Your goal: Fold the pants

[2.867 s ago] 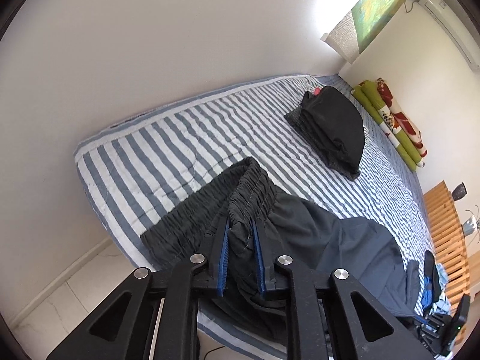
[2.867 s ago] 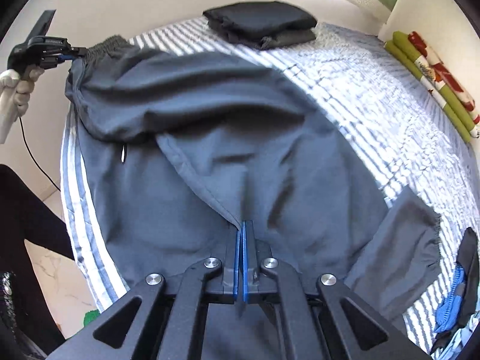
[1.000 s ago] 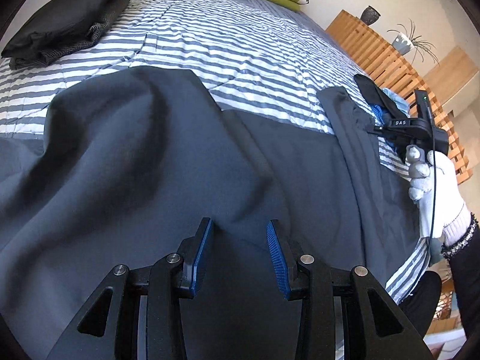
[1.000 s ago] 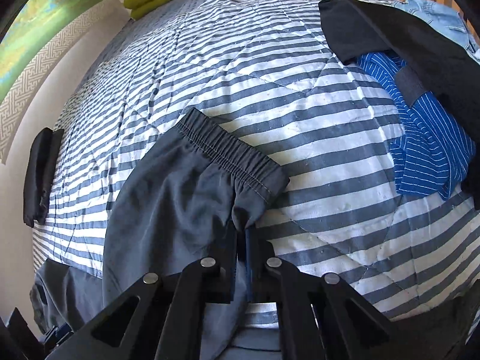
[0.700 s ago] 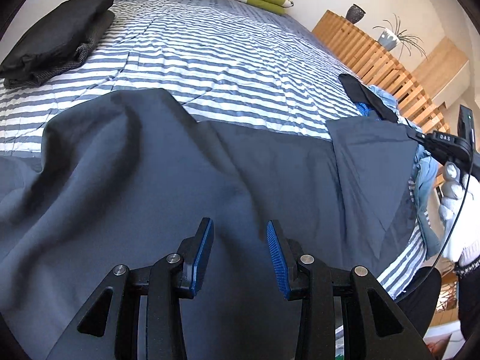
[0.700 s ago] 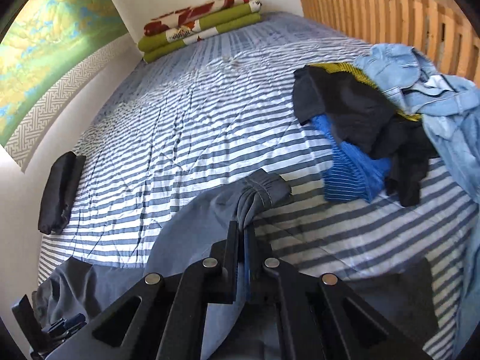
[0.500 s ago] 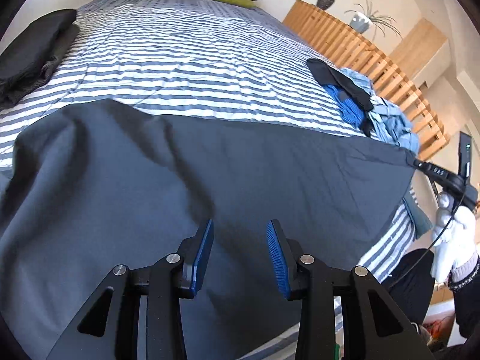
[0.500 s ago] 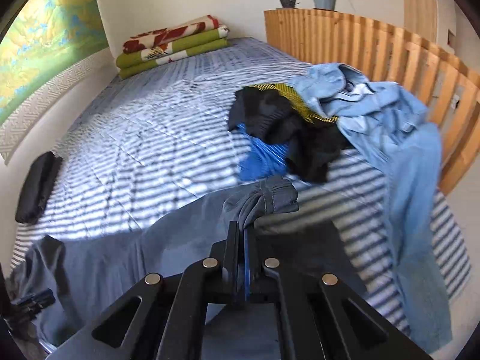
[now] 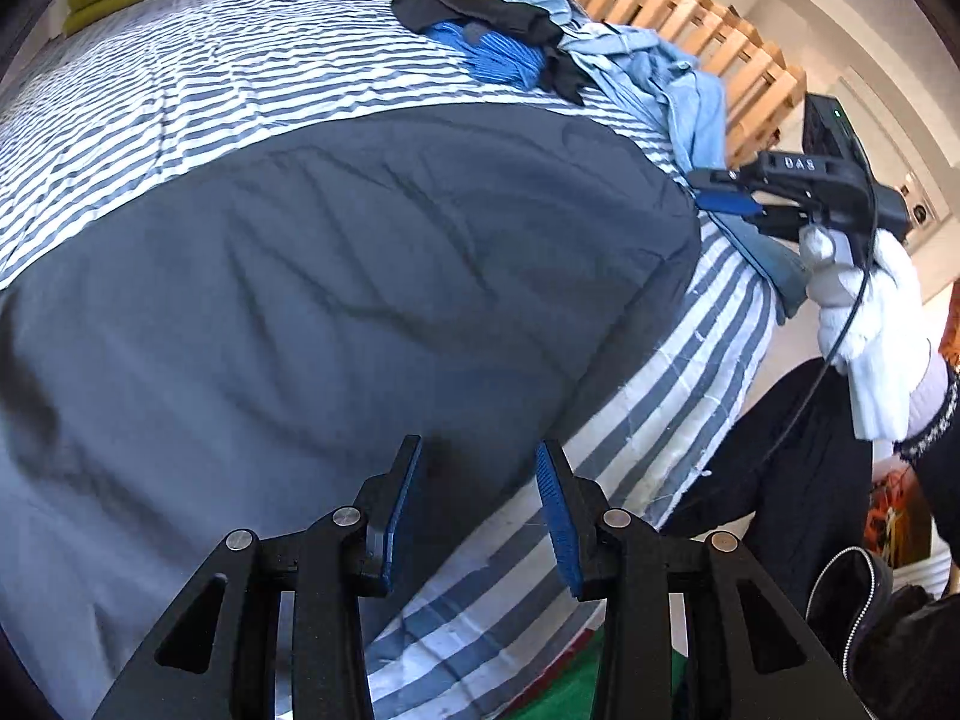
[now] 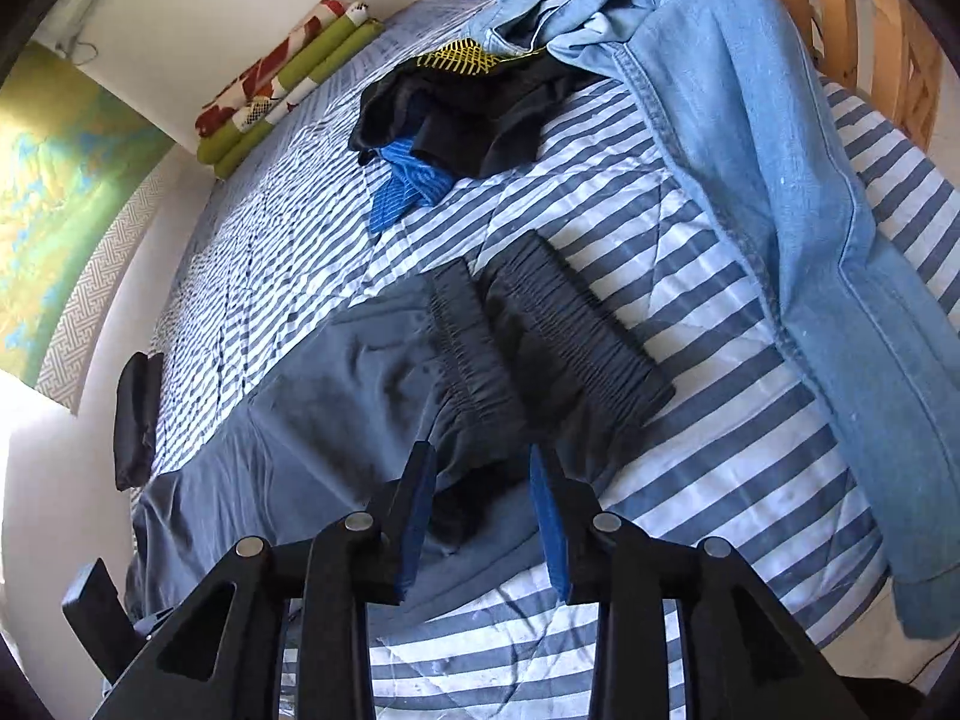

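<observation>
The dark grey pants (image 9: 336, 276) lie spread lengthwise along the near side of the striped bed (image 9: 180, 90). My left gripper (image 9: 477, 510) hovers open just above their near edge, holding nothing. In the right wrist view the two elastic cuffs (image 10: 534, 330) lie side by side on the bed. My right gripper (image 10: 483, 510) stands open just short of them, with dark cloth lying below its jaws and nothing gripped. The left wrist view shows the right gripper (image 9: 732, 201) at the pants' far end, held by a white-gloved hand (image 9: 864, 300).
A heap of black and blue clothes (image 10: 444, 114) and light blue jeans (image 10: 780, 168) lie beyond the cuffs, by the wooden slatted frame (image 9: 672, 6). A folded black stack (image 10: 135, 414) sits near the wall. Green and red rolled bedding (image 10: 282, 84) lies at the far end.
My right gripper has opened and let go of the cuff, which now lies flat on the bed. The pants lie flatter, and the left gripper, still open, has swung toward the bed's front edge.
</observation>
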`<state>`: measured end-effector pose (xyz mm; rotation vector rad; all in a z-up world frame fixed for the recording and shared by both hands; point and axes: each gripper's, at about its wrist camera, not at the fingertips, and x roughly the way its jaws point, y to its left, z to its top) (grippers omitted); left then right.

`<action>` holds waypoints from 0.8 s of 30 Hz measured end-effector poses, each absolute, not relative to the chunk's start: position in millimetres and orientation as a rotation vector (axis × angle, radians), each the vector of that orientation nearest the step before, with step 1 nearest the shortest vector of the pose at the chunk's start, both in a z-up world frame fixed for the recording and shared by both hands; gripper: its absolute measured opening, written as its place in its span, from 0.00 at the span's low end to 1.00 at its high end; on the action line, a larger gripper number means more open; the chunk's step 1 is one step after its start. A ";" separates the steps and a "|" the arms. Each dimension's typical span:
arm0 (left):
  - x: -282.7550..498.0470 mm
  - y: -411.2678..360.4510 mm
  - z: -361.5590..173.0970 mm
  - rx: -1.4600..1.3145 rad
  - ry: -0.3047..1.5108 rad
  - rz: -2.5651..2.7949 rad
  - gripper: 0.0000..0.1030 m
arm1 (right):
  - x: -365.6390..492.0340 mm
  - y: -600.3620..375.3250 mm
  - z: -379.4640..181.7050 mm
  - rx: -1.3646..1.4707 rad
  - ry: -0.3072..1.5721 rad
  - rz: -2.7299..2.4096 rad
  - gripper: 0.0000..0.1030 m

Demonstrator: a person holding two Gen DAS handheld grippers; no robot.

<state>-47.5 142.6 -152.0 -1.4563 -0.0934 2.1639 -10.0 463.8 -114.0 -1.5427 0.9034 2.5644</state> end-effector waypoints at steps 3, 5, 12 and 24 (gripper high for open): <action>-45.2 158.2 -151.4 -1.438 -0.060 2.146 0.41 | -22.8 467.8 -113.2 -1.576 0.907 2.566 0.29; -49.1 166.6 -151.8 -1.435 -0.025 2.156 0.46 | -31.7 467.5 -119.7 -1.621 0.899 2.531 0.29; -67.9 181.2 -158.2 -1.443 0.055 2.177 0.45 | -41.2 468.2 -144.4 -1.691 1.026 2.397 0.29; -80.3 197.7 -162.8 -1.434 0.095 2.188 0.19 | -46.8 460.1 -135.7 -1.668 0.933 2.385 0.35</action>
